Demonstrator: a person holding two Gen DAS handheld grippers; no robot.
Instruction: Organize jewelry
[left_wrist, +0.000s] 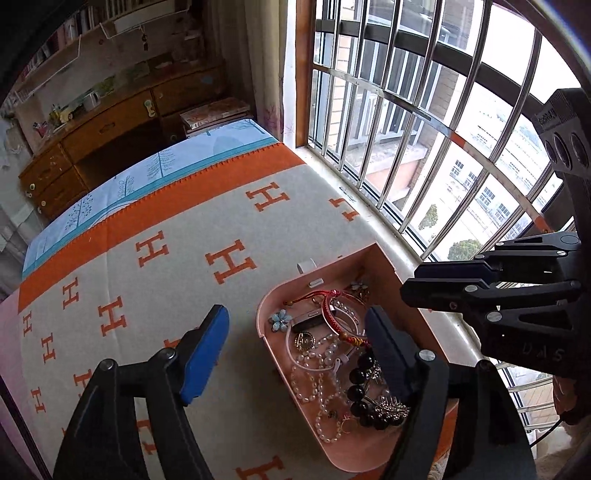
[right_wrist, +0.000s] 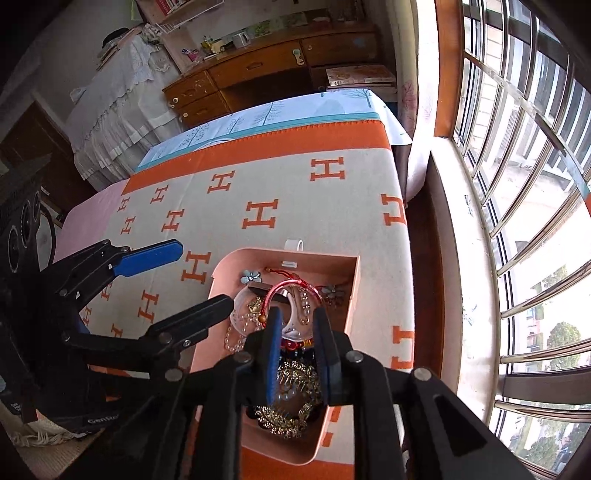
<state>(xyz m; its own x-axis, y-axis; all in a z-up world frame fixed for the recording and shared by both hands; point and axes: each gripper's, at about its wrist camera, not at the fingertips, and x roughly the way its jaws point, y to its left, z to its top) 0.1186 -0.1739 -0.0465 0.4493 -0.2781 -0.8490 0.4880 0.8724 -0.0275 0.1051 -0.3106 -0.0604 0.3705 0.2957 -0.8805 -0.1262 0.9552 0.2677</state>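
A pink jewelry tray (left_wrist: 266, 301) (right_wrist: 221, 273) lies on the orange and cream blanket, full of tangled pieces: a red cord bracelet (left_wrist: 330, 314) (right_wrist: 291, 284), pearl strands (left_wrist: 314, 373), black beads (left_wrist: 360, 387), a blue flower brooch (left_wrist: 279, 319) (right_wrist: 251, 276) and gold pieces (right_wrist: 291, 376). My left gripper (left_wrist: 295, 328) is open, its fingers straddling the tray's left wall. My right gripper (right_wrist: 297, 317) hovers over the tray's middle, jaws a narrow gap apart with nothing between them; it also shows in the left wrist view (left_wrist: 410, 280).
The blanket (left_wrist: 166, 236) covers a bed beside a barred window (left_wrist: 424, 129) with a stone sill (right_wrist: 458, 258). A wooden dresser (left_wrist: 110, 125) stands beyond the bed's far end. A small white clip (left_wrist: 306, 265) lies just past the tray.
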